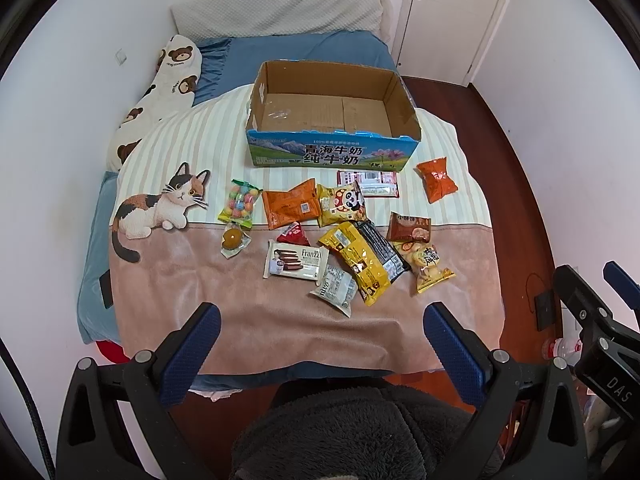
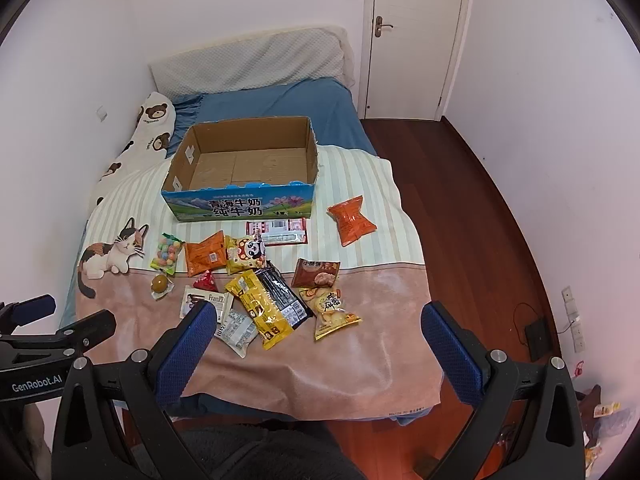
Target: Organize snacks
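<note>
1. The left tongs (image 1: 320,344) are wide open and hold nothing. The right tongs (image 2: 316,340) are wide open too, with nothing in them. Both hang low in the frame, near the foot of the bed (image 1: 280,52).
2. The snacks lie in a loose pile in the middle of the frame, on the blanket (image 1: 256,312). The cardboard box (image 1: 332,152) sits just above them and has nothing in it.
3. The yellow bag (image 1: 356,260) and the black bag (image 1: 380,250) overlap. I think a grab there could pinch both at once, or one could slide away.
4. The bags look thin and shiny, so they may slip out of the tongs. A hard squeeze might crush what is inside.
5. The blanket is soft. Pushing down could bunch it up and catch it with a bag.
6. The orange bag (image 1: 437,179) lies alone to the right, near the blanket's edge. A bump might knock it to the wood floor (image 2: 460,184).
7. This is a small bedroom with pale walls. A white door (image 2: 416,36) is at the upper right.
</note>
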Available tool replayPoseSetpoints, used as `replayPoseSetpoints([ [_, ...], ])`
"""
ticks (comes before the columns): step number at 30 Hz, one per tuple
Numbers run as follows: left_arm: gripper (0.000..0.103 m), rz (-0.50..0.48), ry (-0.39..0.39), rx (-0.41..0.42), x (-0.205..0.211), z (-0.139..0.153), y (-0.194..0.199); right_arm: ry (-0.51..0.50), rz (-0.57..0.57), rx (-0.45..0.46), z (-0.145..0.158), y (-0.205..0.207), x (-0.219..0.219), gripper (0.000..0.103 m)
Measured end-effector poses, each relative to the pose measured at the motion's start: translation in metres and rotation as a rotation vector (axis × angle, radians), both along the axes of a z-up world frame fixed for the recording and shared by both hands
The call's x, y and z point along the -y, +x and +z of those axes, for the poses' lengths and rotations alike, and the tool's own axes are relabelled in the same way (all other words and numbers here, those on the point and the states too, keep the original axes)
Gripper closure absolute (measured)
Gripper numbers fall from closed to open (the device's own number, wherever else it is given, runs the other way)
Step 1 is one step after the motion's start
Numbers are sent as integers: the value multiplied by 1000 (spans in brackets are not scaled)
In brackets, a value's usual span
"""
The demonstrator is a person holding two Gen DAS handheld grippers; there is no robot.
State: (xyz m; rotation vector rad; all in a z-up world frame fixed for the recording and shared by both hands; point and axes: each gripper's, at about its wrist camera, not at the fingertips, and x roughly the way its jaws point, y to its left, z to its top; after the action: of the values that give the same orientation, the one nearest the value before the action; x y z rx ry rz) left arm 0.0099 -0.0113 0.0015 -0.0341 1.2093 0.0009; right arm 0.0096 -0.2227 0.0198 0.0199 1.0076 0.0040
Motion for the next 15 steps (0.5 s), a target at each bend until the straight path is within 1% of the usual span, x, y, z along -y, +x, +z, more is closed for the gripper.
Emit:
replayPoseSetpoints([
  [15,0,3,-11,-10,-4,-2,1,11,-1,-4,-2,0,-2,0],
])
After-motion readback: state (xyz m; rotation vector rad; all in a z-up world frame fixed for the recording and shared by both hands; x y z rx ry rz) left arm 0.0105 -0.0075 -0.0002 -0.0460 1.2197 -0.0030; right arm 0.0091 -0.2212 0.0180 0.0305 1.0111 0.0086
